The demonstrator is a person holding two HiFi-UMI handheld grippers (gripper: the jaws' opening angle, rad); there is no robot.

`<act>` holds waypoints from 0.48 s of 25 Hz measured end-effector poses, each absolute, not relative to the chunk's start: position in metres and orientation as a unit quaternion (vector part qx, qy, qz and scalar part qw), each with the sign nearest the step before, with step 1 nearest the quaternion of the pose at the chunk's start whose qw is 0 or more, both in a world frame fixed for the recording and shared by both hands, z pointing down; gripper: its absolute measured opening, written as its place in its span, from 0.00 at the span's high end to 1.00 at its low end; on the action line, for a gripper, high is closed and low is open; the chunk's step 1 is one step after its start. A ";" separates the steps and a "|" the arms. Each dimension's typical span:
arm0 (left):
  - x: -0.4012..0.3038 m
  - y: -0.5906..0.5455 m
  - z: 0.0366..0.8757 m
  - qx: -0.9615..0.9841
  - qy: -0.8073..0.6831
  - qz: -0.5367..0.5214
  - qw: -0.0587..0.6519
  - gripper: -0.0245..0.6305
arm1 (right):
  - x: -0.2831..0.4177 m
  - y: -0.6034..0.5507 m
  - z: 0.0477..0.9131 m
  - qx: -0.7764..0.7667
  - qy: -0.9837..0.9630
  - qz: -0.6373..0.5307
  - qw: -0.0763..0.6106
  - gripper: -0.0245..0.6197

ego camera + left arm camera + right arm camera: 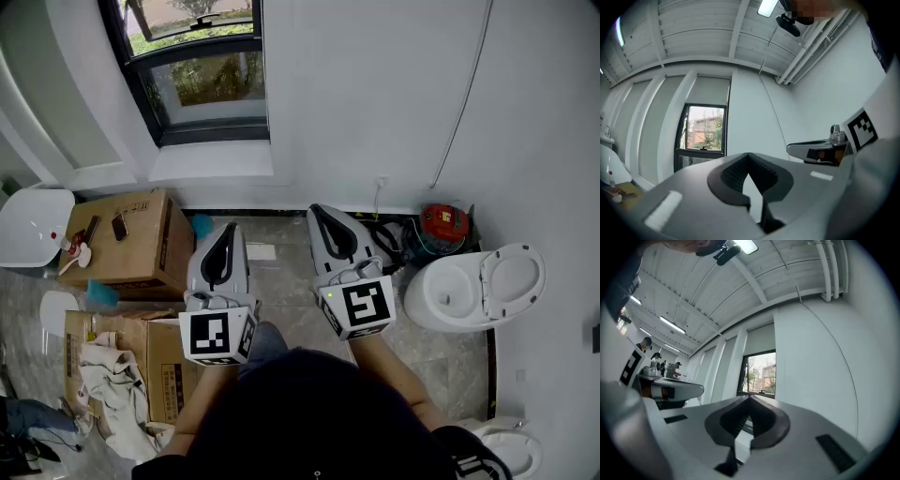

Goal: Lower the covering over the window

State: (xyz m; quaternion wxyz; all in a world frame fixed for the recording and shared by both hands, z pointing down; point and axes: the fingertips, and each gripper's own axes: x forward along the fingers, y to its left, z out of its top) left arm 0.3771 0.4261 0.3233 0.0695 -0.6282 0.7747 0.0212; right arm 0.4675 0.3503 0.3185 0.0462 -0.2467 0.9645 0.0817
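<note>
Up at eleven o'clock in the head view, the window (202,66) sits in the white wall (375,103), dark-framed, with a pale sill (212,161) under it. In the left gripper view its blind (708,91) covers only the top part; trees and a building show through the glass below. A thin cord (462,98) runs down the wall at one o'clock, well apart from both grippers.

The left gripper (229,231) and the right gripper (317,212) are held side by side in front of the person, pointing at the wall at twelve o'clock, roughly level with noses slightly raised. Each has its jaws pressed together with nothing between them.

Below them lies a grey tiled floor (281,281). Cardboard boxes (127,239) stand at nine o'clock, one with a cloth (108,384) draped on it. A toilet (469,291) stands at three o'clock, and a red machine (443,223) sits against the wall at two o'clock.
</note>
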 end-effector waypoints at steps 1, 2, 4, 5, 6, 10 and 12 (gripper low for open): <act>0.376 0.423 0.325 -0.630 0.773 0.021 0.067 0.95 | 0.465 0.349 0.321 -0.243 0.966 0.077 0.045 0.94; 0.375 0.421 0.325 -0.633 0.771 0.022 0.066 0.95 | 0.462 0.347 0.322 -0.238 0.967 0.072 0.044 0.94; 0.370 0.415 0.327 -0.639 0.766 0.027 0.065 0.95 | 0.455 0.341 0.326 -0.229 0.971 0.060 0.044 0.94; 0.366 0.411 0.328 -0.643 0.763 0.030 0.064 0.95 | 0.450 0.337 0.328 -0.226 0.972 0.053 0.044 0.94; 0.362 0.406 0.331 -0.647 0.759 0.030 0.062 0.95 | 0.447 0.332 0.331 -0.226 0.972 0.050 0.044 0.94; 0.340 0.379 0.346 -0.668 0.742 0.022 0.051 0.95 | 0.433 0.305 0.343 -0.242 0.969 0.048 0.031 0.94; 0.326 0.364 0.353 -0.679 0.733 0.024 0.042 0.95 | 0.424 0.289 0.346 -0.247 0.968 0.047 0.025 0.94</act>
